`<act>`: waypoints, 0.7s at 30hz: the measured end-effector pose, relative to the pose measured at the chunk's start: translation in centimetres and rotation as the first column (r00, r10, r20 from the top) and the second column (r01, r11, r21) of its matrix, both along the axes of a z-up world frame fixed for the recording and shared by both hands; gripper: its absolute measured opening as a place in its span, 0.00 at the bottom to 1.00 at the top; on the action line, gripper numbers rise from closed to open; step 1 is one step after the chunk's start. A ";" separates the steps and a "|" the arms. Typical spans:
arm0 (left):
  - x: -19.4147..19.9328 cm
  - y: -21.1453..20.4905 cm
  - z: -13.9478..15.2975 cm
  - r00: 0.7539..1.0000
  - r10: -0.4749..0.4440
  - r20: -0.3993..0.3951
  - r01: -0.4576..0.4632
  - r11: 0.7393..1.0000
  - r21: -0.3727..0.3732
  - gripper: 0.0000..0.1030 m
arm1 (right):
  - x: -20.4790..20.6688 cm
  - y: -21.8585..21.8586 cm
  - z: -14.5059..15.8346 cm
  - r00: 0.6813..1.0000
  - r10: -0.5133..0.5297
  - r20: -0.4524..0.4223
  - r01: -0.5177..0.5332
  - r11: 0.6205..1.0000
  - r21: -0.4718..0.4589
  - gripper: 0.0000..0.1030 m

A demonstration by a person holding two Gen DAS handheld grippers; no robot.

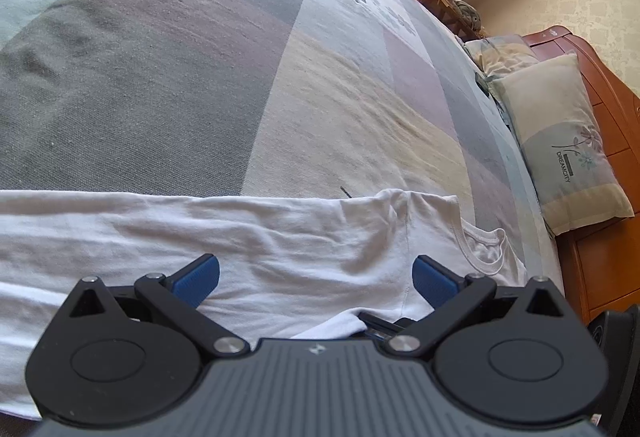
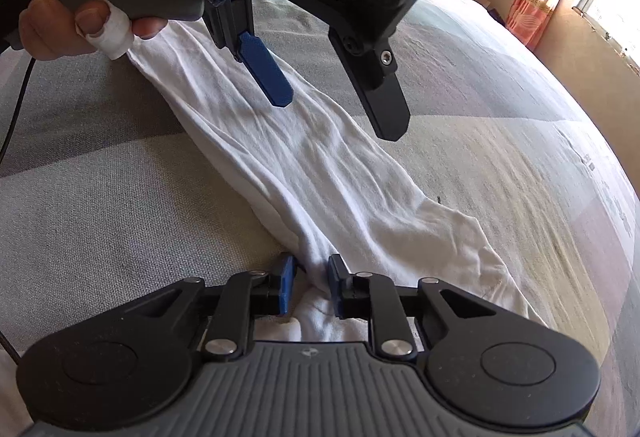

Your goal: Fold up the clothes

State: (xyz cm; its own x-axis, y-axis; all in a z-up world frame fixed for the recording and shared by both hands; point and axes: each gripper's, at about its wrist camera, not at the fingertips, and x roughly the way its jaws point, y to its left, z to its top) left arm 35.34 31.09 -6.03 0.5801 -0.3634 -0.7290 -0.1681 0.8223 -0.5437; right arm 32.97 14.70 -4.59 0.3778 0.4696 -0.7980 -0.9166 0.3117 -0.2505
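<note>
Item: one white T-shirt (image 1: 248, 237), thin cotton-like knit, already folded lengthwise into a long narrow band and lying on a bed (image 1: 160, 77) covered with a sheet of grey, beige and mauve blocks. Location: near the bed's front edge, well apart from the pillow (image 1: 568, 141) at the headboard end. Orientation: in the left wrist view the long axis runs across the picture, with the ribbed collar (image 1: 480, 249) at the right-hand end, towards the pillow; in the right wrist view the same band runs diagonally from the near end under the camera up to the far end below the other hand (image 2: 72, 25). Handling, as a judgement: light, limp and wrinkle-prone; it should drape and sag wherever it is unsupported and slide easily over the sheet, not fragile. It is best taken at an end, pinching all layers together near both corners so the band lifts evenly and can be carried over onto itself. Left tool (image 1: 316, 279): jaws spread wide, poised over the collar end, nothing between the pads, whether they touch the cloth is not clear. Right tool (image 2: 311, 283): closed on a bunched ridge of cloth at the shirt's near end, the fabric gathered into a narrow fold between the blue pads (image 2: 286, 283).
</note>
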 end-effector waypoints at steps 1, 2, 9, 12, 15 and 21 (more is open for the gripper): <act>-0.2 0.1 0.1 1.000 -0.002 0.000 0.002 1.000 0.010 0.99 | 0.2 -0.1 0.2 1.000 -0.010 -0.011 0.010 1.000 0.006 0.09; -0.4 0.2 0.2 1.000 -0.005 0.001 0.005 1.000 0.022 0.99 | 0.5 -0.3 0.5 0.999 -0.021 -0.038 0.022 1.000 0.014 0.09; -1.9 1.1 0.2 0.999 0.009 -0.033 -0.007 0.997 0.077 0.99 | 1.6 -2.5 1.4 0.916 -0.029 -0.400 0.034 0.999 0.006 0.08; -2.5 1.4 0.6 0.999 0.029 -0.017 -0.027 0.994 0.104 0.99 | 1.6 -3.1 1.7 0.906 -0.044 -0.420 0.053 0.999 0.010 0.08; -3.2 1.8 0.8 0.998 0.064 -0.008 -0.063 0.989 0.136 0.99 | 1.6 -3.0 2.8 0.915 -0.055 -0.399 0.091 0.993 0.071 0.09; -5.3 3.1 -0.8 0.983 0.168 -0.072 -0.151 0.969 0.195 0.99 | 2.4 -1.6 2.1 0.899 -0.120 -0.422 0.192 0.973 0.131 0.10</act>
State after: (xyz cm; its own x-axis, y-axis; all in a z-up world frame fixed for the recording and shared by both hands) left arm 30.05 34.18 -6.83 0.5502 -0.1229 -0.8259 -0.3454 0.8671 -0.3591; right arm 35.36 13.10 -2.50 0.1149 0.5701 -0.8135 -0.8629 0.4630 0.2026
